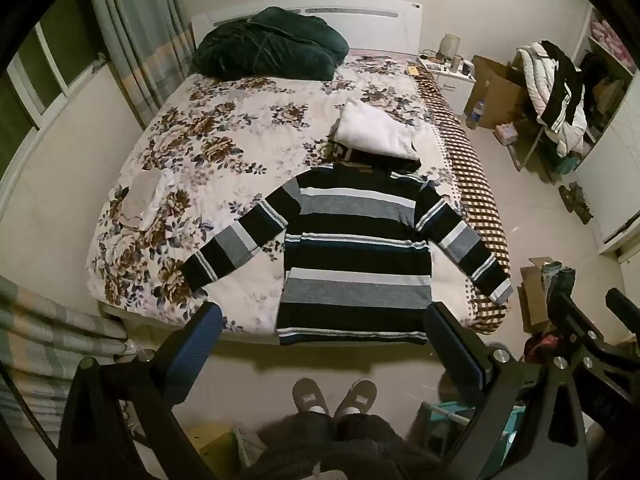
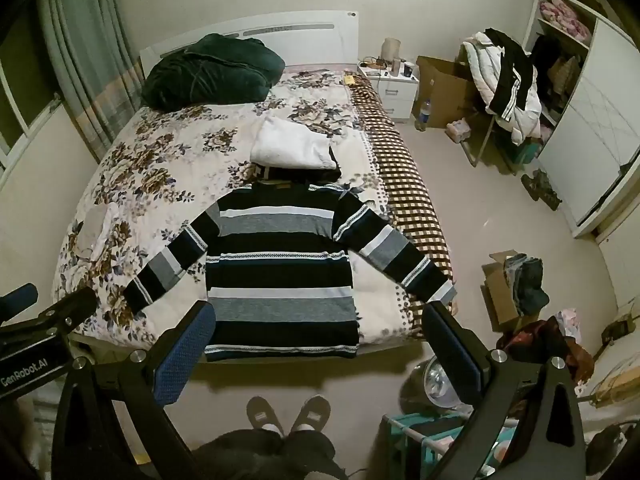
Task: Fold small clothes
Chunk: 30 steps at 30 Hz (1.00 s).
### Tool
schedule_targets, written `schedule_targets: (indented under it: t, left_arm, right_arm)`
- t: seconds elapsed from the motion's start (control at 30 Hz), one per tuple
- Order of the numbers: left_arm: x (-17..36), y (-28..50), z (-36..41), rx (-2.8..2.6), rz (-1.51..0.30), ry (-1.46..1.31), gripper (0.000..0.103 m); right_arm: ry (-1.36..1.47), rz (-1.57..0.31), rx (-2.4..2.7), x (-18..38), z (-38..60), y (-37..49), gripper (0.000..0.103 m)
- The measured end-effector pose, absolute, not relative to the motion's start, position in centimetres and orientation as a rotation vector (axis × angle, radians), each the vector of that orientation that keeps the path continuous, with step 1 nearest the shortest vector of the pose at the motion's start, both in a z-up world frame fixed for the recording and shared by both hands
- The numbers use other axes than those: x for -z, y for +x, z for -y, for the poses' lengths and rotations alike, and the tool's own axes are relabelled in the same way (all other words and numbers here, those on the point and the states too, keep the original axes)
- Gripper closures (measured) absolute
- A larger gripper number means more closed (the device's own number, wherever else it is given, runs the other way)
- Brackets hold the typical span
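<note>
A black, grey and white striped sweater [image 1: 356, 256] lies flat on the bed with both sleeves spread out; its hem hangs over the near edge. It also shows in the right wrist view [image 2: 280, 268]. My left gripper [image 1: 324, 320] is open and empty, held above the near bed edge in front of the hem. My right gripper [image 2: 320, 324] is open and empty, also held above the hem. The right gripper shows at the right of the left wrist view [image 1: 580, 316]. The left gripper shows at the left edge of the right wrist view [image 2: 40, 300].
The bed [image 1: 224, 128] has a floral cover. A folded white garment [image 1: 376, 130] lies beyond the sweater's collar. A small pale garment [image 1: 146, 196] lies at the left. A dark green bundle [image 1: 268, 50] sits by the headboard. Boxes and clothes [image 2: 516, 284] stand on the floor right.
</note>
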<state>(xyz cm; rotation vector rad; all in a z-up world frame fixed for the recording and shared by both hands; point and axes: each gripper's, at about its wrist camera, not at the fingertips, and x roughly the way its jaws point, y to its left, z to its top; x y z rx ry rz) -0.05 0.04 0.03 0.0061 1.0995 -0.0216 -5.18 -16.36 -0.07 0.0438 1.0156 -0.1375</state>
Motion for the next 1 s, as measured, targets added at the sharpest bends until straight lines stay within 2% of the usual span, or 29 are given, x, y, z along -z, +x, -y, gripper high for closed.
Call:
schedule_targets:
  t: [1.0]
  left_arm:
    - [-0.6, -0.2, 0.3, 0.019, -1.091, 0.005, 0.0]
  right_arm:
    - [0.043, -1.022, 0.121, -0.2, 14.1, -4.4, 0.0]
